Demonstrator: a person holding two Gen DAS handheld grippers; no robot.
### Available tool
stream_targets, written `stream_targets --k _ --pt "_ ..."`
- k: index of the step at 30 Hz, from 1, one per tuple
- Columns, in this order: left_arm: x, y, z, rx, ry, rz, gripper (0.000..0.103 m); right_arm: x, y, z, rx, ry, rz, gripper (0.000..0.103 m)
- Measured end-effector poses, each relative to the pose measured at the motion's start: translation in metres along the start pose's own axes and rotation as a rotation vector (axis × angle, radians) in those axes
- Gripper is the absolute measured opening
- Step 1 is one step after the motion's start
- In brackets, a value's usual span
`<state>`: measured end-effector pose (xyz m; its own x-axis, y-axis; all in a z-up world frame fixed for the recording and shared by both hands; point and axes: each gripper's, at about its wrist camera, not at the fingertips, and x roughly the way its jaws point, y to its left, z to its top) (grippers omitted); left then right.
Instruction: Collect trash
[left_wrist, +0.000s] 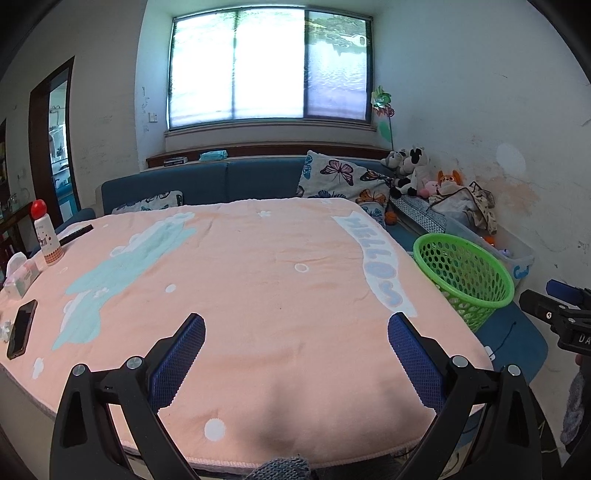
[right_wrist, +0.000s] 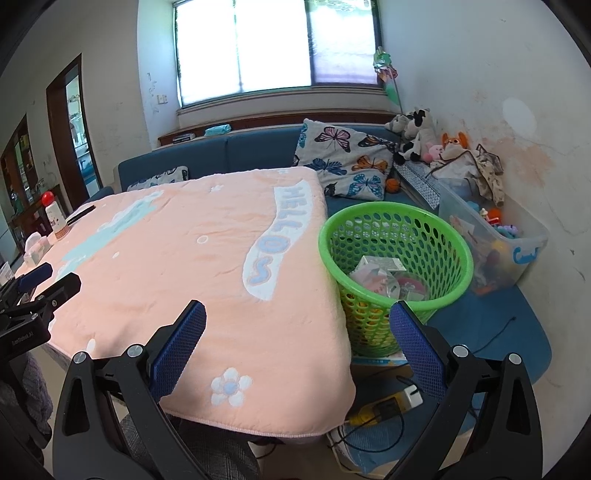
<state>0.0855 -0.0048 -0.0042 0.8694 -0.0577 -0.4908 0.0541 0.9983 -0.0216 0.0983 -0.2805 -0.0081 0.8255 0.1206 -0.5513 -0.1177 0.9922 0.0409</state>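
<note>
Main risk, as a judgement: little trash left, and easy to take the wrong thing. Near the far left edge of the pink blanket (left_wrist: 258, 295), a phone (left_wrist: 21, 328), a tissue pack (left_wrist: 20, 275) and a bottle with red cap (left_wrist: 46, 236), none of them rubbish. Beside the phone, a small white crumpled scrap (left_wrist: 5, 328), maybe trash, too small to tell.

Left gripper (left_wrist: 295, 332) wide open, holding nothing, above the near blanket edge; scrap well apart, far left of the jaws. Right gripper (right_wrist: 297, 321) also wide open and empty. Green basket (right_wrist: 395, 254) on the floor, just beside the table's right side, wrappers already inside, between the right jaws in view but further ahead.
</note>
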Motion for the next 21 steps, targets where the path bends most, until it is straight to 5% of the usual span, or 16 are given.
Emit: stream_targets --k 21 --pt "0.001 0.0047 -0.0001 -0.014 -0.001 0.046 0.096 0.0038 0.0049 -0.001 -0.021 0.004 0.014 0.099"
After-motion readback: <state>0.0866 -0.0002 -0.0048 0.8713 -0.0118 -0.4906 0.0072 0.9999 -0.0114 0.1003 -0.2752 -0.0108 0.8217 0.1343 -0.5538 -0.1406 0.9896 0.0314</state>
